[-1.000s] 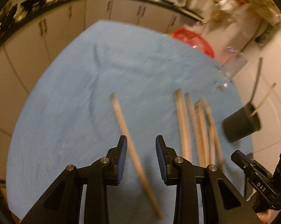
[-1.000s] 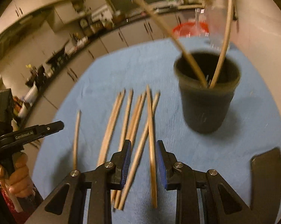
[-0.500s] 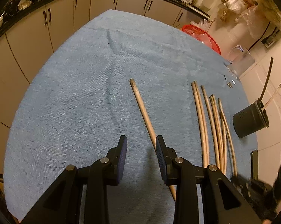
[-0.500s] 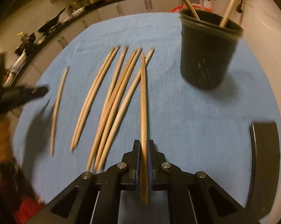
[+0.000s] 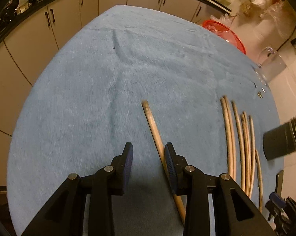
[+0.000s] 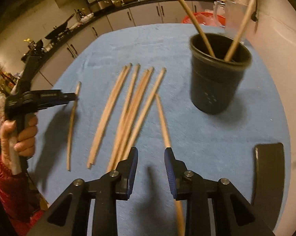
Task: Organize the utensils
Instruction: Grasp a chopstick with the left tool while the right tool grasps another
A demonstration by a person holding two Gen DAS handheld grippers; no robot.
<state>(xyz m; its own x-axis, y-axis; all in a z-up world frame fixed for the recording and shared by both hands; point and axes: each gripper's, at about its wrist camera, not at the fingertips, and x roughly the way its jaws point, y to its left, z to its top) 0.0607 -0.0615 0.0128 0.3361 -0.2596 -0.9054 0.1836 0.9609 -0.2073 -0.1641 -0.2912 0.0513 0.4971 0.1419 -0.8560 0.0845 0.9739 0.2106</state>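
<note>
Right wrist view: the desk (image 6: 216,137) wears a fuzzy blue cloth, with beige kitchen cabinets (image 6: 116,19) behind. A black cup (image 6: 216,86) holds two chopsticks; a loose bunch of pale wooden chopsticks (image 6: 128,108) lies left of it. The right gripper (image 6: 151,157) has its jaws apart around one stick. The left gripper (image 5: 148,157) also has jaws apart, over a lone chopstick (image 5: 153,126).

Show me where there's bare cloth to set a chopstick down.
Bare blue cloth runs from the lone chopstick toward the cabinets; a smaller patch lies between the black cup and black tray. The chopstick bundle is crowded.
</note>
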